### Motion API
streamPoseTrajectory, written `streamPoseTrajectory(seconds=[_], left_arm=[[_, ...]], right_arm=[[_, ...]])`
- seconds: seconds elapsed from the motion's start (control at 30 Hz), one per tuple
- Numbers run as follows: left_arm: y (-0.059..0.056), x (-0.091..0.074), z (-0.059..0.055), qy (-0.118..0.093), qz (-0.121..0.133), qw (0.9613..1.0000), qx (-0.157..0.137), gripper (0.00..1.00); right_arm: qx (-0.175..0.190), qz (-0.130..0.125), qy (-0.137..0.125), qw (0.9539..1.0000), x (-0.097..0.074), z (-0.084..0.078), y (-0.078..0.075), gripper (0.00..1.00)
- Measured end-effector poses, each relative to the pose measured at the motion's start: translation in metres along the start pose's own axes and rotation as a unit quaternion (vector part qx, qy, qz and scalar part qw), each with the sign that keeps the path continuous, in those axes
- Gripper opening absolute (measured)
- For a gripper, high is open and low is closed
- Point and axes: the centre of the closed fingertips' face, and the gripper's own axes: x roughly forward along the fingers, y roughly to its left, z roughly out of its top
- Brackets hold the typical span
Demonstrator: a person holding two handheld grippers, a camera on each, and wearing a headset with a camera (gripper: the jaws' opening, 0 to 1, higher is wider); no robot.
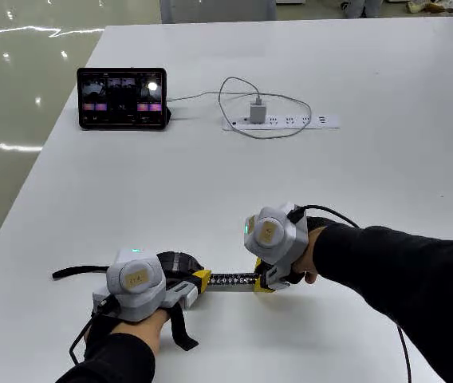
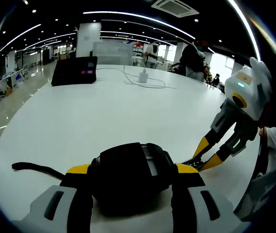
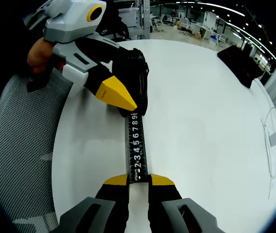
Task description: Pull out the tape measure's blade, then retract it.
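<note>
- Left gripper (image 2: 130, 170) is clamped on the black tape measure (image 2: 128, 182), one yellow-tipped jaw pressed against each side of the case. The case sits low on the white table (image 1: 354, 175).
- Right gripper (image 3: 138, 180) has its jaws closed on the free end of the blade (image 3: 136, 145), with the yellow tips pinching it from both sides.
- In the right gripper view the blade runs straight from those tips to the mouth of the case. Its printed face is up and the numerals 1 to 9 can be read — only a short length is drawn out.
- In the head view the two grippers stand near each other at the near edge of the table. The left gripper is on the left and the right gripper on the right, with the blade stretched level between them.
- A black strap (image 1: 79, 272) lies on the table just left of the left gripper.
- Far across the table a dark tablet (image 1: 122, 97) stands propped with its screen lit. To its right lies a white power strip (image 1: 290, 121) with a charger (image 1: 258, 110) plugged in.
- A white cable (image 1: 234, 92) loops from the charger toward the tablet.
- A grey mesh chair (image 3: 21, 145) shows beside the table edge in the right gripper view.
</note>
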Motion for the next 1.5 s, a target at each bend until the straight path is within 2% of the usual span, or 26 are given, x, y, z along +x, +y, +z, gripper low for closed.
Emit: streamPoseTrajectory(seconds=[0.67, 1.5], left_arm=[[0.001, -0.001, 0.001, -0.002, -0.013, 0.9999, -0.011, 0.6], [0.001, -0.002, 0.001, 0.0, -0.019, 0.9997, -0.013, 0.6]], right_arm=[[0.01, 0.005, -0.018, 0.9998, 0.005, 0.009, -0.001, 0.11], [0.015, 0.003, -0.044, 0.9989, 0.013, 0.034, 0.003, 0.11]])
